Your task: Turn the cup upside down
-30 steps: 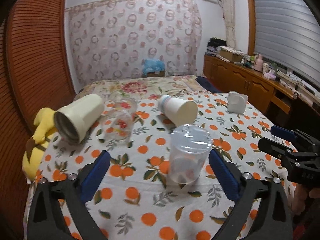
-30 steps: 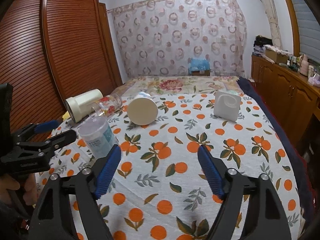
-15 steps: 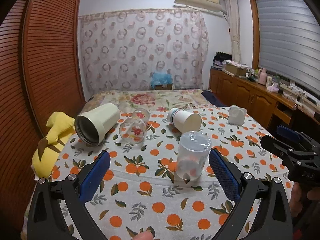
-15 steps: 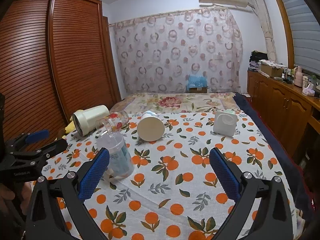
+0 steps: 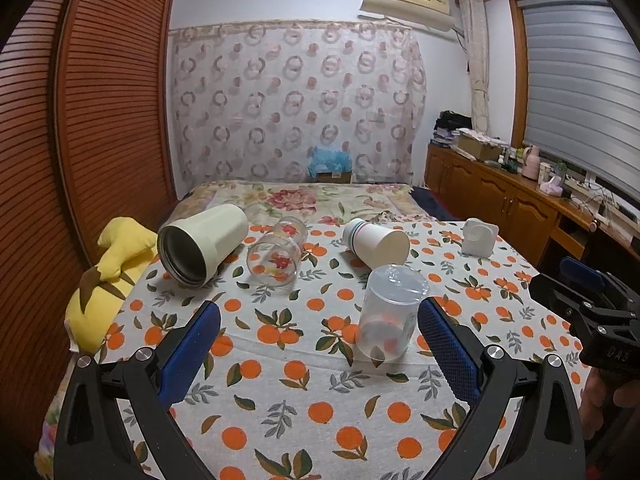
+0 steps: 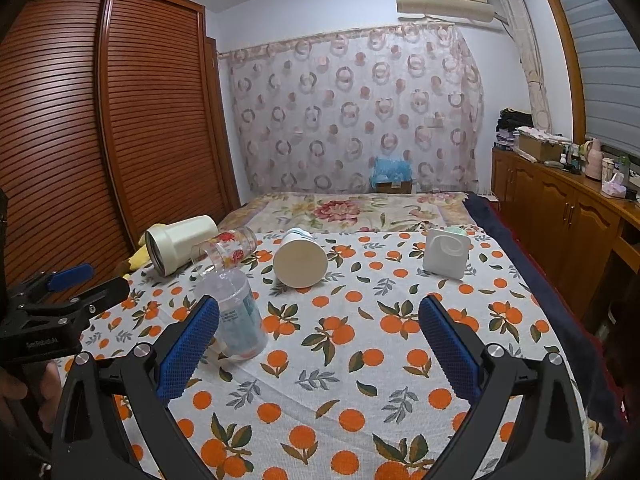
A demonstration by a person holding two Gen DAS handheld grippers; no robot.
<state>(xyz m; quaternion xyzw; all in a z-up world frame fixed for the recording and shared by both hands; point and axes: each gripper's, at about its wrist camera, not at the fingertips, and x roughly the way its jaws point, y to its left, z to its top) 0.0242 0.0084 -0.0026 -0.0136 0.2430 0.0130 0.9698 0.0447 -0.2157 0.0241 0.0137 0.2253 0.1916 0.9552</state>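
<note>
The clear plastic cup [image 5: 390,314] is seen standing mouth-down on the orange-print tablecloth [image 5: 280,392], closed base uppermost, so the flip is judged already done. In the left wrist view it stands at about 1 o'clock from the left gripper [image 5: 318,344], just beside the right blue pad [image 5: 448,346]. In the right wrist view the same cup [image 6: 240,316] is found at 10 o'clock from the right gripper [image 6: 318,344]. Both sets of tongs are spread wide and nothing is pinched.

The cup is judged light, thin-walled and somewhat slippery, easily tipped on soft cloth. If it is gripped again, the mid-wall should be taken across its width with gentle pressure, so that the sides are not buckled.
</note>
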